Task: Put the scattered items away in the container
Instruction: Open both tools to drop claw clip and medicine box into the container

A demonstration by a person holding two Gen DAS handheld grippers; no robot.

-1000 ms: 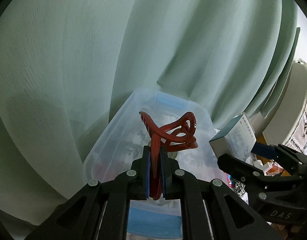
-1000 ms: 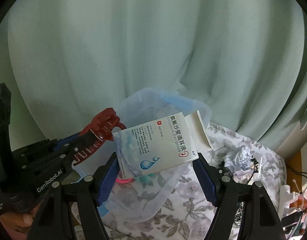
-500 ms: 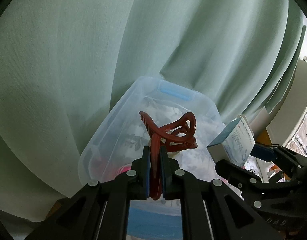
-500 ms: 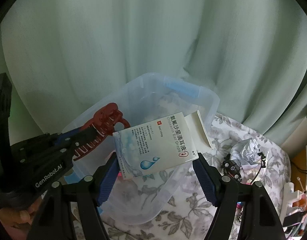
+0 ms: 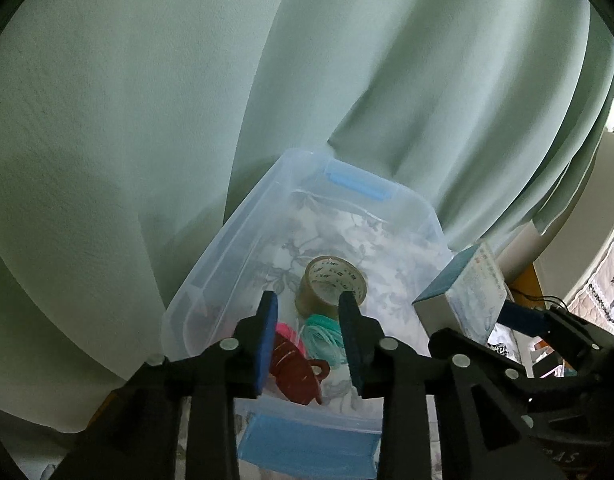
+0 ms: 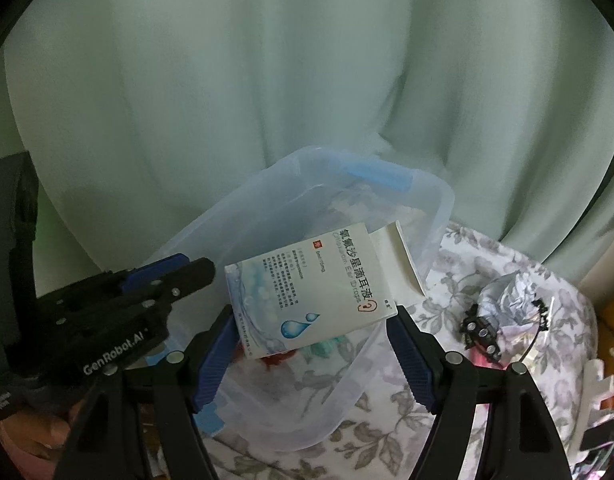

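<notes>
Left wrist view: lower part of red hair claw [image 5: 297, 376] partly masked by left gripper [image 5: 309, 320] fingers; pink coil [image 5: 287, 334] half hidden behind left pad. Right wrist view: interior of clear plastic container [image 6: 435, 208] largely blocked by ear-drop box [image 6: 307, 292]; only slivers of red and teal visible beneath box edge. Small dark items on floral cloth [image 6: 447, 280] at right too blurred to identify.

Left gripper: jaws just opened, spread apart, nothing between pads; poised above near end of container [image 5: 227, 248].

Right gripper [image 6: 311, 344]: jaws wide, pads pressed on both ends of ear-drop box [image 5: 463, 296], box flap open, held above near right rim of container.

Container contents, left wrist view: roll of brown tape [image 5: 331, 284] at centre; teal coil [image 5: 323, 334] and pink coil just in front; red hair claw lying on floor near front wall. Blue handle [image 5: 357, 186] at far rim, against green curtain [image 5: 187, 80].
</notes>
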